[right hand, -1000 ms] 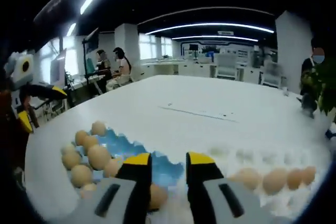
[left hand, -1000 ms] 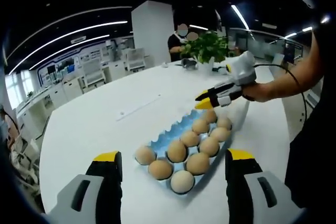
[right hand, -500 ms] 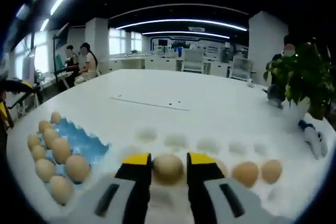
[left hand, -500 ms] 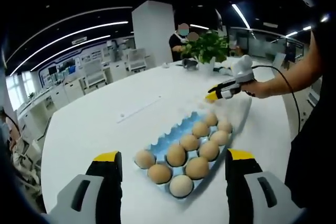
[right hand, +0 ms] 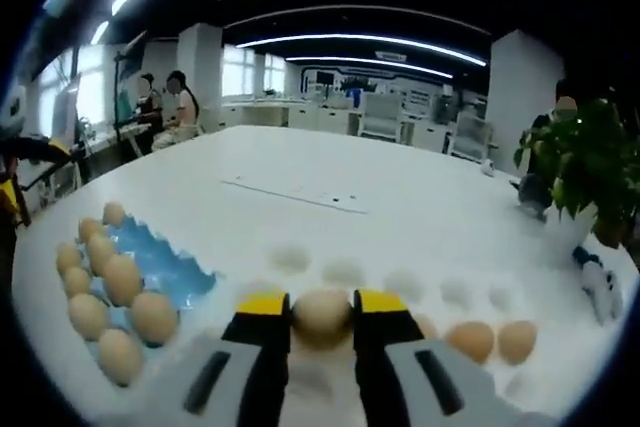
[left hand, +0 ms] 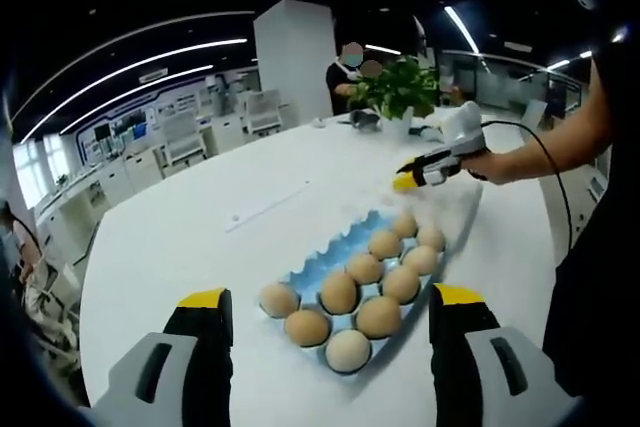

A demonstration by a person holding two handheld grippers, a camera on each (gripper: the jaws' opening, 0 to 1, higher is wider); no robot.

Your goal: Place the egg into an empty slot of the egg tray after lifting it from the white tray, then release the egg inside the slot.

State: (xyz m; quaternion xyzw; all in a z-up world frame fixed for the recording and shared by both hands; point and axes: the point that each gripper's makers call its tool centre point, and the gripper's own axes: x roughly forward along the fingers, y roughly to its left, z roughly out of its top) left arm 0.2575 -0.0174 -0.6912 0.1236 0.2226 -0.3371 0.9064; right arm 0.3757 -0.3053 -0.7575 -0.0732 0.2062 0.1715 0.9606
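1. Right gripper (right hand: 322,313) — fingers pinching an egg (right hand: 322,315) over the white tray (right hand: 400,282).
2. Left gripper (left hand: 330,299) — fingers spread, near the desk (left hand: 200,237) edge before the blue egg tray (left hand: 345,244).

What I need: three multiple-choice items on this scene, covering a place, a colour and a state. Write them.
1. Where does the right gripper hold its egg?
A. over the white tray
B. over the egg tray
C. beyond the table's edge

2. What colour is the egg tray?
A. red
B. blue
C. black

3. How are the left gripper's fingers?
A. shut on an egg
B. open, holding nothing
C. shut on a cable

Key:
1 A: the white tray with its dimples lies beneath it.
2 B: the egg tray shows blue between its eggs.
3 B: the left gripper has its fingers wide apart.
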